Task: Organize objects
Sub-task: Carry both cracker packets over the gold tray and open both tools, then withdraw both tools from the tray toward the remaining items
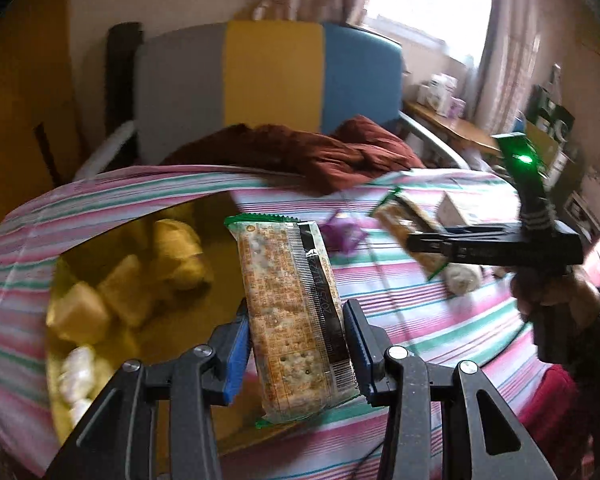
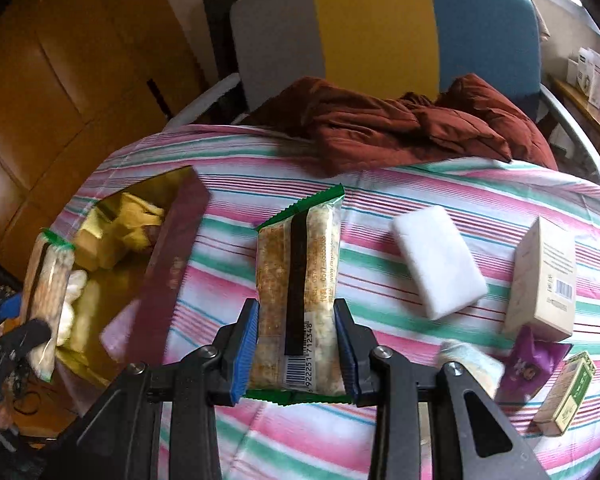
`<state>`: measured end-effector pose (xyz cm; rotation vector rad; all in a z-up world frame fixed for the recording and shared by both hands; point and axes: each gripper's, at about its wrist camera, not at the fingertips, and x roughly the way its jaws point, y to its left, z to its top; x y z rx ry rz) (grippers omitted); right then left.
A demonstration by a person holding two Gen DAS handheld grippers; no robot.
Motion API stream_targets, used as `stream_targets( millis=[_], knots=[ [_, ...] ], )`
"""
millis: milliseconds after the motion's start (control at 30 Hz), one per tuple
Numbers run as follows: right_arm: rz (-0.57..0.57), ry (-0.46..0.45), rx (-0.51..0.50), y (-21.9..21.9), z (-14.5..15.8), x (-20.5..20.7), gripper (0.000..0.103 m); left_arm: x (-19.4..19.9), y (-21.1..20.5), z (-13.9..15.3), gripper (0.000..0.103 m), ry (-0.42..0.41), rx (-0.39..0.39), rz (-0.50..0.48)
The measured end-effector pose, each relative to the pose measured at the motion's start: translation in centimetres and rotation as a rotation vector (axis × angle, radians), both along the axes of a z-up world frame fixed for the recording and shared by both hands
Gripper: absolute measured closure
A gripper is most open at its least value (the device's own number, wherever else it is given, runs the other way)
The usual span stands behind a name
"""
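a: going left to right, where does my left gripper point(image 1: 296, 350) stand?

b: clamped on a cracker packet point(image 1: 292, 312), long axis running straight out along the fingers. the gold-lined box point(image 2: 156, 292) lies just to its left and below, already holding yellow packs.

a: and my right gripper point(image 2: 296, 346)?

b: pinched on a second cracker packet point(image 2: 300, 292), also lengthwise, lifted over the striped cloth point(image 2: 420, 380), with the box well off to its left.

a: so my left hand is the nearer one; i judge it drops first, moving left and down.
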<state>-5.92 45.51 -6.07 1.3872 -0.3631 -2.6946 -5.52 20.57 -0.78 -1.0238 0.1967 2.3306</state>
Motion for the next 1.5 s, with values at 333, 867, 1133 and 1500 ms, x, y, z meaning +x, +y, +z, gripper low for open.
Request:
stream_targets(
  millis=[333, 867, 1133, 1500],
  knots=[
    [0.108, 0.057, -0.078, -8.3, 2.8, 1.2, 0.067, -0.8, -6.9, -1.7, 0.058, -0.026, 0.006, 0.153],
    [0.196, 0.006, -0.229, -19.2, 1.7, -0.6, 0.053, -1.0, -14.0, -5.5, 0.045, -0.113, 0.012, 0.256],
    [0.197, -0.035, -0.208, -20.9, 0.6, 0.3, 0.053, -0.4, -15.3, -4.4, 0.044, -0.058, 0.019, 0.293],
    [0.098, 0.004, -0.142, -19.3, 2.1, 3.3, 0.053, 1.1, -14.0, -0.8, 0.035, 0.055, 0.012, 0.276]
  ],
)
